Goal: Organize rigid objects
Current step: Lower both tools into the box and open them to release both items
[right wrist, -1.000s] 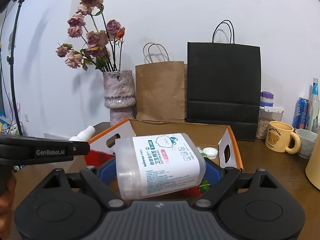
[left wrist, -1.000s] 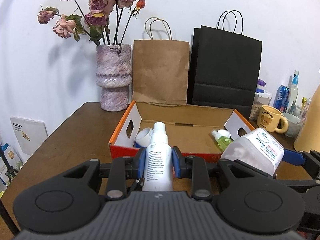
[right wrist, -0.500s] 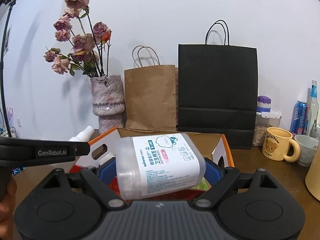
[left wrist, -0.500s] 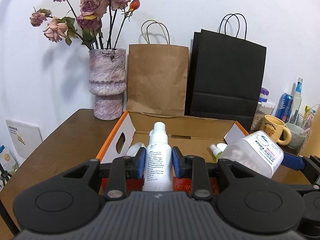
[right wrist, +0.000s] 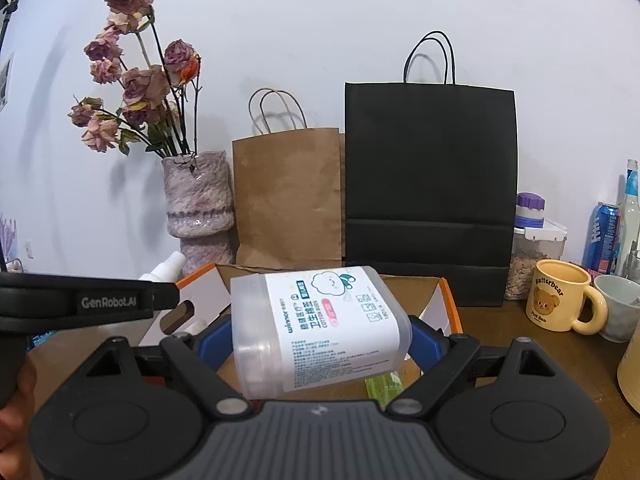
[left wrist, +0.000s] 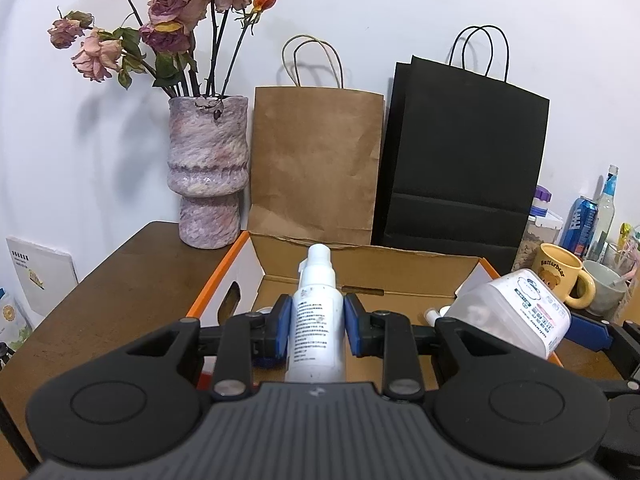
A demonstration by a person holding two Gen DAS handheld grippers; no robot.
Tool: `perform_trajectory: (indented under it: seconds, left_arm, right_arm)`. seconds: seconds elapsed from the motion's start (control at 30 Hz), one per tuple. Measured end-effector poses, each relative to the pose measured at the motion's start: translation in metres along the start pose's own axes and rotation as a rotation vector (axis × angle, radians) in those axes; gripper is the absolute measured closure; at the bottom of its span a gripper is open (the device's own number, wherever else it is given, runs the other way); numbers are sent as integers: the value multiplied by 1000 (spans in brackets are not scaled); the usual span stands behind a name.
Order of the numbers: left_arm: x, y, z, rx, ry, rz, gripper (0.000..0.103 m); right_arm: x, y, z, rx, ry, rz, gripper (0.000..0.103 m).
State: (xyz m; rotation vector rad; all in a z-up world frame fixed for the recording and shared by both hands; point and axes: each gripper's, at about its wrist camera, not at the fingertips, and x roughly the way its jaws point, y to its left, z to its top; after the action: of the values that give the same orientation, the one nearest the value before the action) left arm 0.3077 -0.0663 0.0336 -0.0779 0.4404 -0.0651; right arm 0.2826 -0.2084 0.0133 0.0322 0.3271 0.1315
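White spray bottle (left wrist: pixel 316 316) upright, nozzle up, clamped in left tongs (left wrist: pixel 315 330); right tongs (right wrist: pixel 320 336) grip cotton-swab tub (right wrist: pixel 320 328) sideways.

The open box (left wrist: pixel 400 276) sits on the desk (left wrist: pixel 120 280) before me. Behind it two paper bags (left wrist: pixel 316 164) stand side by side against the wall, the vase (left wrist: pixel 208 172) to their left, the mug (left wrist: pixel 560 276) and cans to the right.

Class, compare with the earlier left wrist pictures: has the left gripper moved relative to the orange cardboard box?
Yes. The left gripper, shut on the white spray bottle, has advanced toward and over the orange cardboard box, whose front wall has dropped out of view.
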Motion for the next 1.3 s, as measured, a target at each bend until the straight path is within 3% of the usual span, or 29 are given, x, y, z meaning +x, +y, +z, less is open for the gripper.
perform_trajectory:
  seconds: [0.8,1.3]
  left_arm:
    - [66,-5,22,15,9,19,75]
    - [92,-5,25,53,24,42,74]
  right_arm:
    - [71,-15,13,-10,34,-21,15]
    - [90,-19,15,-24,52,-28,15]
